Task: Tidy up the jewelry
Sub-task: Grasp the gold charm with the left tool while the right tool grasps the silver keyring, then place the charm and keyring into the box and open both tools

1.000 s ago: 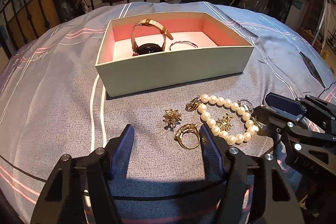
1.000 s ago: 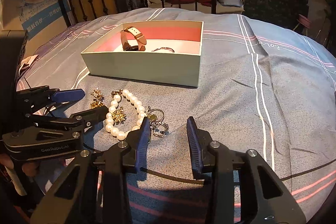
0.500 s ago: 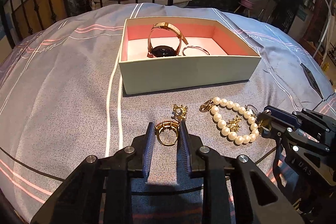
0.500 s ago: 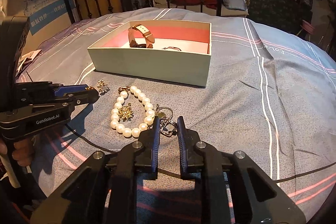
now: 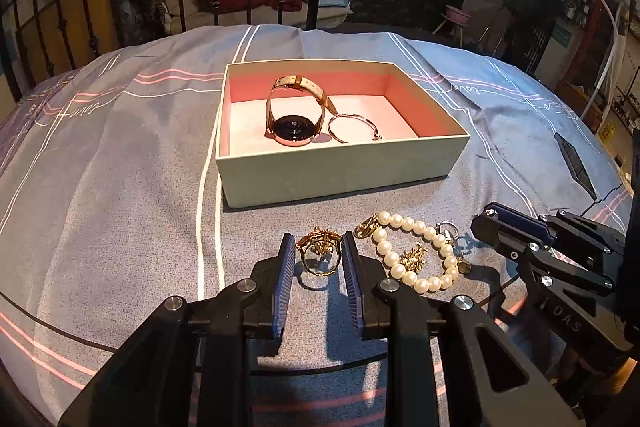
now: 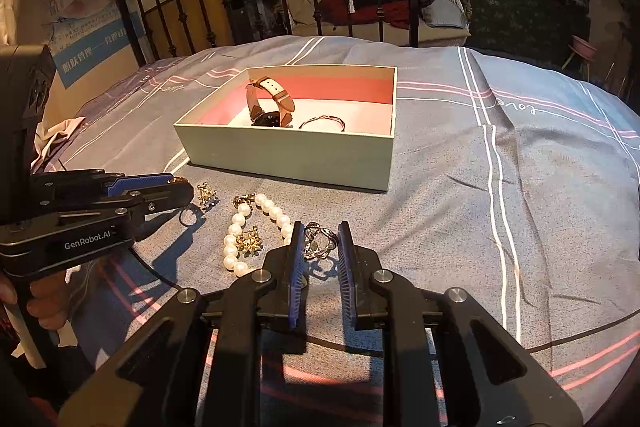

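Left gripper (image 5: pixel 318 259) (marked "GenRobot.AI") pinches gold ring (image 5: pixel 318 257); right gripper (image 6: pixel 322 247) pinches silver ring (image 6: pixel 319 245).

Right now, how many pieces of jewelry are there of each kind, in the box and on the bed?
Watch: 1
Bangle: 1
Pearl bracelet: 1
Rings: 2, gold ring, silver ring
Gold flower charms: 2
Total: 7

Both wrist views look steeply down, close over the bedspread (image 5: pixel 120 167), sharing the box (image 6: pixel 288 159).
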The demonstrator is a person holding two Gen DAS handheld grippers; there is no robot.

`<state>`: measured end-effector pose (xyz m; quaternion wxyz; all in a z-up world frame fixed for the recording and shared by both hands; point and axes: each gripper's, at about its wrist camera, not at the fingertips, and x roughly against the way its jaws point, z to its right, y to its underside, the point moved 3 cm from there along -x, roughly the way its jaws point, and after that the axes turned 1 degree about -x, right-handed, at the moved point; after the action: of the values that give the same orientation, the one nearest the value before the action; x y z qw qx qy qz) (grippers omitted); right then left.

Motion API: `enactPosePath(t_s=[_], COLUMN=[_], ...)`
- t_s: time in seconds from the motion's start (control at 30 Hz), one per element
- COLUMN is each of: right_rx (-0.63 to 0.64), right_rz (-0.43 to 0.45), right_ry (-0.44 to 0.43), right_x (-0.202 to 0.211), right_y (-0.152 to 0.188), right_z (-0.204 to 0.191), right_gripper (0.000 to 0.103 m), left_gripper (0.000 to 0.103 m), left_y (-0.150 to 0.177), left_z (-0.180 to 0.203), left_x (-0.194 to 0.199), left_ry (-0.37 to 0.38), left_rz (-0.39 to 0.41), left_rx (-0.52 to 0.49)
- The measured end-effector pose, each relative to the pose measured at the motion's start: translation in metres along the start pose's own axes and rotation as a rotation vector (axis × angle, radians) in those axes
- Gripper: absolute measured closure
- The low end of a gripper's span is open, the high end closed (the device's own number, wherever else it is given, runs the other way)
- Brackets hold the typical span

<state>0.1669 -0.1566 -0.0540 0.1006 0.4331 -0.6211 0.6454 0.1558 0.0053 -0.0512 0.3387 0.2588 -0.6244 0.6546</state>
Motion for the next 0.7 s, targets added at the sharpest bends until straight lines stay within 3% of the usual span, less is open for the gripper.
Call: enactPosePath(t_s=[0.47,0.7], right_rx=[0.009,-0.001], right_rz=[0.084,0.054], right_ry=[0.001,0.016], right_x=[-0.022,-0.054], right_y=[-0.088,-0.120], right_z=[0.003,0.009], right_gripper=[0.085,0.085], left_gripper=[0.080,0.080], left_y=[-0.095,-0.114], left_z=[-0.002,-0.014], left_x=[-0.006,-0.036], left_ry=[0.004,0.032], left_rz=[0.090,0.025], left_rx=[0.008,0.083])
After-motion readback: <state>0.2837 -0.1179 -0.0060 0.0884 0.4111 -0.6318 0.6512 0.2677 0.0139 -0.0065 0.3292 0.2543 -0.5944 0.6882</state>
